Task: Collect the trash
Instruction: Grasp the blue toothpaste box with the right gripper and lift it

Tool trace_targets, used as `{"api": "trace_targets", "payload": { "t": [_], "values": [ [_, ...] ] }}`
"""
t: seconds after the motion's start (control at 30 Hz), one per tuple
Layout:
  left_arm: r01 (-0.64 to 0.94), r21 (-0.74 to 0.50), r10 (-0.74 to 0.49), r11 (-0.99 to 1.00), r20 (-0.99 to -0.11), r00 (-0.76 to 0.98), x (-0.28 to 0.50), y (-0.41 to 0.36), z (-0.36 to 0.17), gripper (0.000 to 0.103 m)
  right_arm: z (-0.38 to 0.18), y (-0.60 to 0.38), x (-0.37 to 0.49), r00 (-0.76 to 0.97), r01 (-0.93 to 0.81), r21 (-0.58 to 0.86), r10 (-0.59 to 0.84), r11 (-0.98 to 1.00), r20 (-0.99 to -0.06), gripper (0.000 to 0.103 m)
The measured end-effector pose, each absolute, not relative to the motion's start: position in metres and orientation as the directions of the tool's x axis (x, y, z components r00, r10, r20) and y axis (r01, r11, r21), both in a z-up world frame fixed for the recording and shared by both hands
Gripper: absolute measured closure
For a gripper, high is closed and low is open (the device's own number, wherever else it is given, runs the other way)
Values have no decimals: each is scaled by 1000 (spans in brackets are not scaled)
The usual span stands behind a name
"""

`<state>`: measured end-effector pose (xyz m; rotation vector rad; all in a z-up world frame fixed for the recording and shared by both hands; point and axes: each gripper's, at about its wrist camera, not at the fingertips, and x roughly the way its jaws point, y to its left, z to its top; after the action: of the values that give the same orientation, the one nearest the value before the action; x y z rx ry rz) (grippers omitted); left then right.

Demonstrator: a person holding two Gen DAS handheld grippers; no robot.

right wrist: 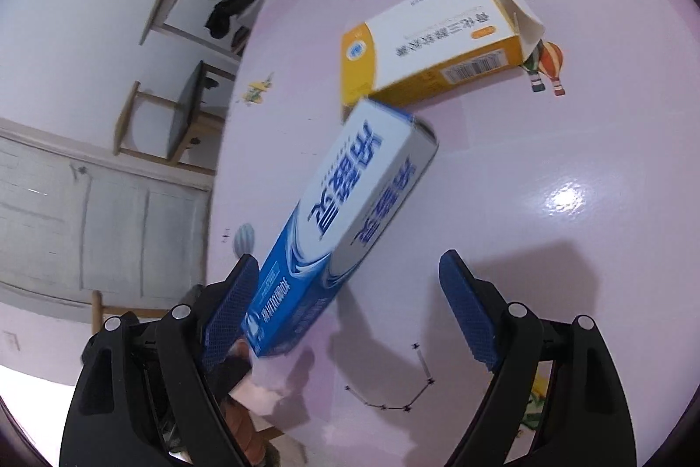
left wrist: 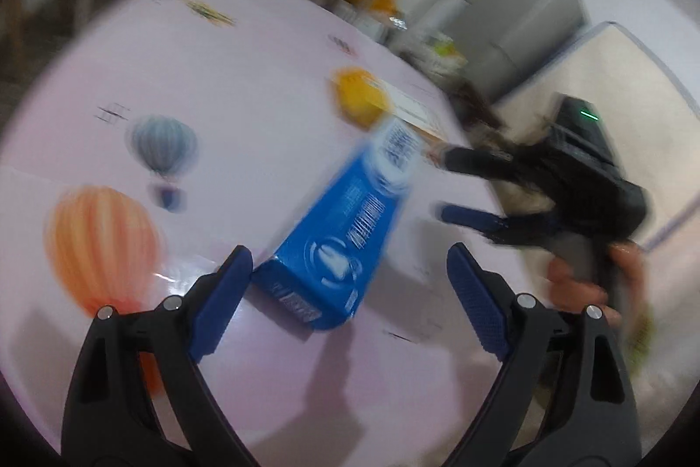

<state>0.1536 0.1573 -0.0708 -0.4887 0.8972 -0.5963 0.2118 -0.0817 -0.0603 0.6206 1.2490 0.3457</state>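
Left hand-held gripper jaws wide, gripping nothing; long blue-and-white cardboard carton lies lower centre on pink balloon-print counter | right hand-held gripper wide, empty; same carton mid-frame, open yellow-and-white cardboard box upper right | progress: both pieces apparently uncollected

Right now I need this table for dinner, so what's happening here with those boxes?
A person is clearing trash with two tools. The left hand-held gripper and right hand-held gripper are both open, each near one end of the long blue-and-white cardboard box lying on the pink balloon-print tablecloth. Neither clamps it. A yellow-and-white cardboard box with an open flap lies just beyond, untouched.
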Motion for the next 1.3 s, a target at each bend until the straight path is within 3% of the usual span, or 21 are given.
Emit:
{"api": "trace_targets", "payload": {
  "t": [0.13,0.27,0.33,0.53,0.9,1.0,1.3],
  "values": [
    [381,-698,-792,606,-489,365,137,133,-72,17,-58,-78,212,265,45,530,502,847,-823,21],
    [408,-733,-838,544,-453,303,126,114,-76,17,-59,-64,209,222,-39,433,430,901,-875,21],
    [392,-750,-845,533,-452,286,126,110,-81,17,-59,-57,205,218,-87,384,394,919,-893,26],
    [380,-749,-839,543,-463,288,125,104,-87,17,-59,-60,210,200,-115,435,450,893,-871,34],
    [300,-712,-761,635,-509,402,102,126,-79,17,-61,-38,220,260,-159,342,374,926,-890,27],
    [272,-686,-720,674,-530,449,95,140,-67,17,-59,-41,216,283,-182,321,363,929,-888,38],
    [249,-611,-635,751,-567,525,140,145,-24,16,-57,-79,178,293,-253,349,415,902,-861,49]
  ]
}}
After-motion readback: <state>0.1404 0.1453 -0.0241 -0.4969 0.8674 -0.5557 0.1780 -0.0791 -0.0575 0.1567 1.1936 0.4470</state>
